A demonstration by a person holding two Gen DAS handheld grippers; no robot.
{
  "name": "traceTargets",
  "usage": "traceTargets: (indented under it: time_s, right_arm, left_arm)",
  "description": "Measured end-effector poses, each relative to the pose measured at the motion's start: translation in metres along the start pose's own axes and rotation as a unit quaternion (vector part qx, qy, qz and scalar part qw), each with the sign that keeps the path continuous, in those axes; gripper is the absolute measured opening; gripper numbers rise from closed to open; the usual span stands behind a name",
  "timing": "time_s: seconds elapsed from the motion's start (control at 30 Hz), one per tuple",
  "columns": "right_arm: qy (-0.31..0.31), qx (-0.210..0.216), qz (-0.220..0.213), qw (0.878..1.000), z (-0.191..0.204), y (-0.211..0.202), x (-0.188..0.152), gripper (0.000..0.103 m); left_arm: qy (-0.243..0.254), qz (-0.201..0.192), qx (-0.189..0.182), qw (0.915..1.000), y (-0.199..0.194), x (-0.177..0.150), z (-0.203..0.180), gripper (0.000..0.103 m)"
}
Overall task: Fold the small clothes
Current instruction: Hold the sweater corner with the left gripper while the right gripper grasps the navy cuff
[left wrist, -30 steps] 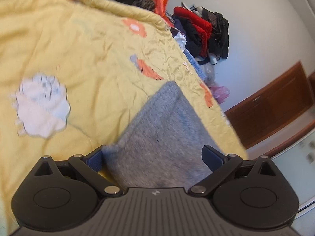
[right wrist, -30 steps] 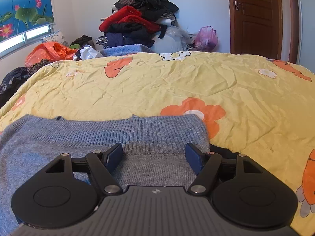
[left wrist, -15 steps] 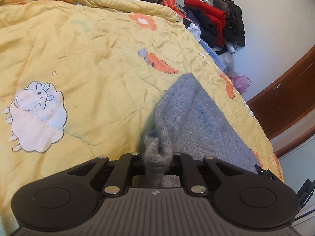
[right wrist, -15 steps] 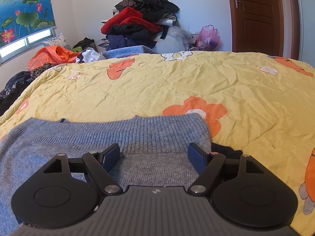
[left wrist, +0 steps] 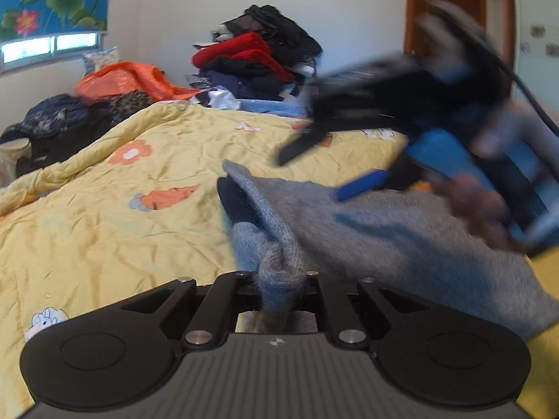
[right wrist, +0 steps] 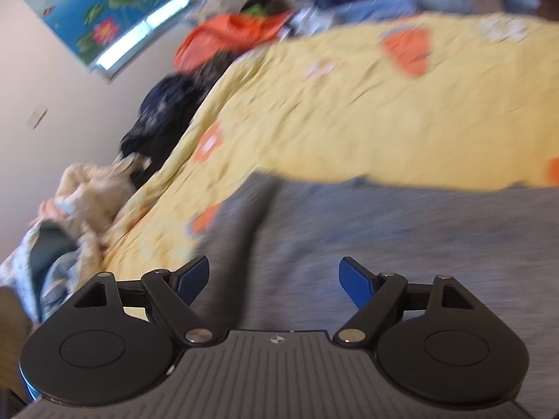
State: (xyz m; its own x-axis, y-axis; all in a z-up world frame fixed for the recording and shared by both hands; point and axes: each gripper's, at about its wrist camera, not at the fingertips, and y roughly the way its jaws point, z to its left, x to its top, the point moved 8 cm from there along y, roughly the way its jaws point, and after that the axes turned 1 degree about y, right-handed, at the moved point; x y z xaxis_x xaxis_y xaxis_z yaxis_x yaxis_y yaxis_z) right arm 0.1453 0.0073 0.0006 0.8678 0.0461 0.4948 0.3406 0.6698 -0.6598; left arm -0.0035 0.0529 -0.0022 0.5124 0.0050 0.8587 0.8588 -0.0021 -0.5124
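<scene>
**Fold under way: one edge pinched, nothing laid over yet**

The grey knit garment (left wrist: 401,230) lies on the yellow bedspread (left wrist: 104,209), near me and to the right in the left wrist view, mostly spread flat. My left gripper (left wrist: 279,279) is clamped on a bunched corner of it, and that edge is lifted, so a dark underside shows beneath the raised flap. My right gripper (right wrist: 274,279) hangs over the same garment with its jaws apart; they have just been opening wider, and the knit sits below them, not pinched. From the left view it appears blurred, above the garment's far right part. I judge this the first fold only started: no fold is laid down and pressed. The heap of clothes (left wrist: 258,59) at the far wall looks untouched.
</scene>
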Motion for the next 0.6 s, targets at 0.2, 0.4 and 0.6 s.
traceTargets:
  time_s: [0.2, 0.4, 0.6]
  right_arm:
    - [-0.092, -0.040, 0.075, 0.992, 0.049, 0.063, 0.004, 0.074]
    - [-0.188, -0.141, 0.123, 0.964, 0.051, 0.099, -0.001, 0.038]
    - [-0.181, -0.093, 0.075, 0.976, 0.031, 0.064, 0.004, 0.017]
  left_arm:
    - [0.022, 0.004, 0.000, 0.9997, 0.005, -0.009, -0.008, 0.007]
    - [0.041, 0.000, -0.012, 0.9991, 0.007, -0.013, -0.012, 0.007]
    - [0.030, -0.012, -0.047, 0.9984, -0.001, -0.001, -0.018, 0.007]
